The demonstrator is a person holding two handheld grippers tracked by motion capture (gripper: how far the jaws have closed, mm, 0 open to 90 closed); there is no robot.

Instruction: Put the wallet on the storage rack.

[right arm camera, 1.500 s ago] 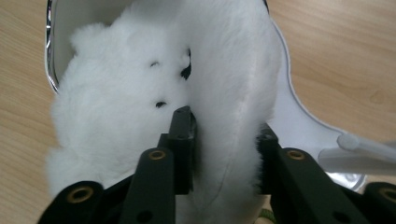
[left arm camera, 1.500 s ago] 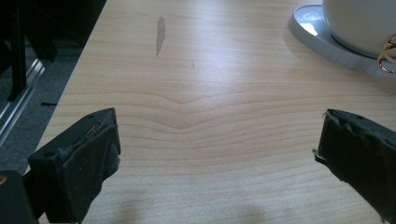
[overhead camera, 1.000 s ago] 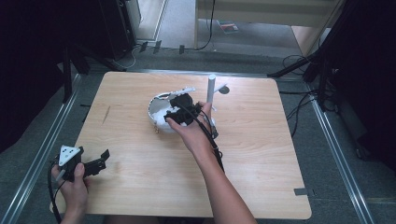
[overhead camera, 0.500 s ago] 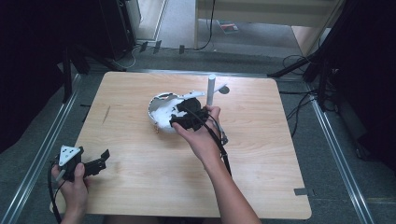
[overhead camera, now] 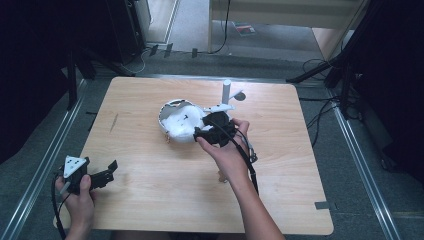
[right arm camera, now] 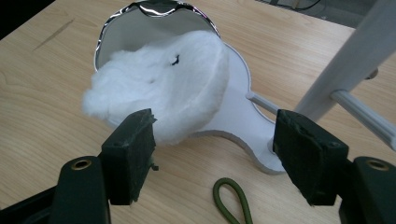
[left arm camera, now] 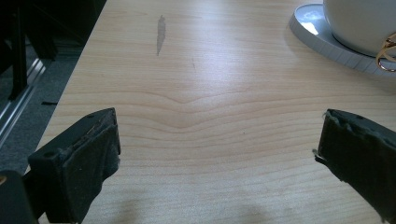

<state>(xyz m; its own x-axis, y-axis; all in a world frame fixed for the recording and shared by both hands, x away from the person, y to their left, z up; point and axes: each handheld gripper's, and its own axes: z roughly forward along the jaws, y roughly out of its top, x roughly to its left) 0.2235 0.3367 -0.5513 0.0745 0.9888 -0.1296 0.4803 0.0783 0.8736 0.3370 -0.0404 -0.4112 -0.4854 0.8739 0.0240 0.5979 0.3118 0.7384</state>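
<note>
A white cup [overhead camera: 171, 111] with a shiny rim lies tipped on a flat white base [right arm camera: 238, 116] at the table's middle. A fluffy white wad [right arm camera: 159, 93] bulges out of its mouth. My right gripper [overhead camera: 201, 128] is just right of the cup, open. In the right gripper view its jaws [right arm camera: 212, 135] stand wide apart, short of the wad [overhead camera: 182, 124], with nothing between them. My left gripper [overhead camera: 109, 171] is held at the near left corner, open and empty. Past its spread jaws [left arm camera: 217, 140], the left gripper view has the cup [left arm camera: 359, 23] and its gold handle [left arm camera: 387, 49].
A white upright post [overhead camera: 226, 92] with a side peg rises from the base just behind the right gripper. A green cord loop [right arm camera: 231, 200] lies on the wooden table [overhead camera: 150, 210] under the right jaws. Metal rails and dark stands ring the table.
My right gripper has drawn back a little to the right and nearer, away from the cup. The left gripper has stayed put.
</note>
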